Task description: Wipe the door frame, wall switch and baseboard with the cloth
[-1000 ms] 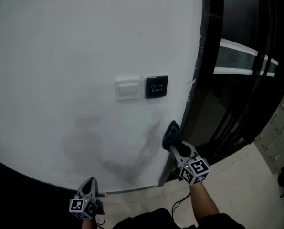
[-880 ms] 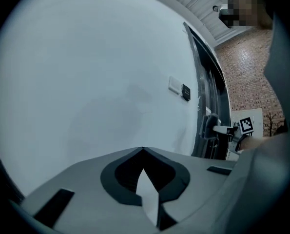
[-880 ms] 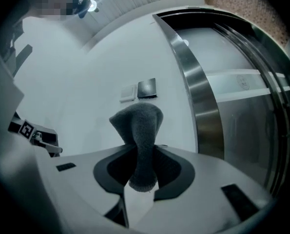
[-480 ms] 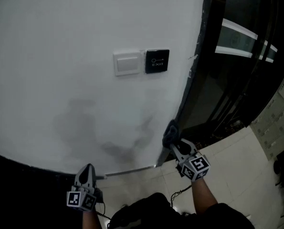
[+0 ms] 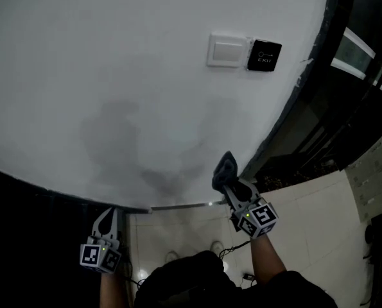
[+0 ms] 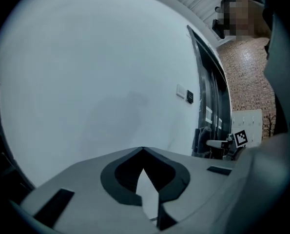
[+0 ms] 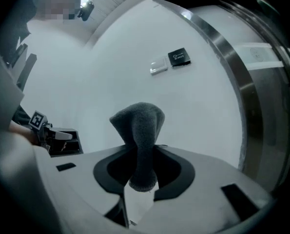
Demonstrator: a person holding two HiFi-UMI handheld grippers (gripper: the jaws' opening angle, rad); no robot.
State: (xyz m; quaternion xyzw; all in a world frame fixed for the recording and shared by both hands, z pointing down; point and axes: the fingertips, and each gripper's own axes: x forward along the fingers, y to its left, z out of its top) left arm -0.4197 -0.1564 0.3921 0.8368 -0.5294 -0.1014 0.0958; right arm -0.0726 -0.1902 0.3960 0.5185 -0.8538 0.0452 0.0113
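- The grey cloth (image 5: pixel 225 169) sticks up bunched from the right claw (image 5: pixel 232 186), which pinches its lower end between the two jaws.
- The cloth sits low in front of the white wall (image 5: pixel 113 56), just beside the bottom of the dark door frame (image 5: pixel 284 117). Whether it touches the wall cannot be told.
- Just below the cloth, a thin metal strip (image 5: pixel 184 205) runs along the wall's foot, above the pale floor tiles (image 5: pixel 319 217).
- Faint grey blotches (image 5: pixel 133 140) mark the wall left of the cloth.
- The white wall switch (image 5: pixel 227 50) is well above, with a black exit button (image 5: pixel 264 55) touching its right side.
- The left claw (image 5: pixel 107 215) is well apart to the left, its jaws pressed together on nothing, pointing at the wall's dark lower edge.
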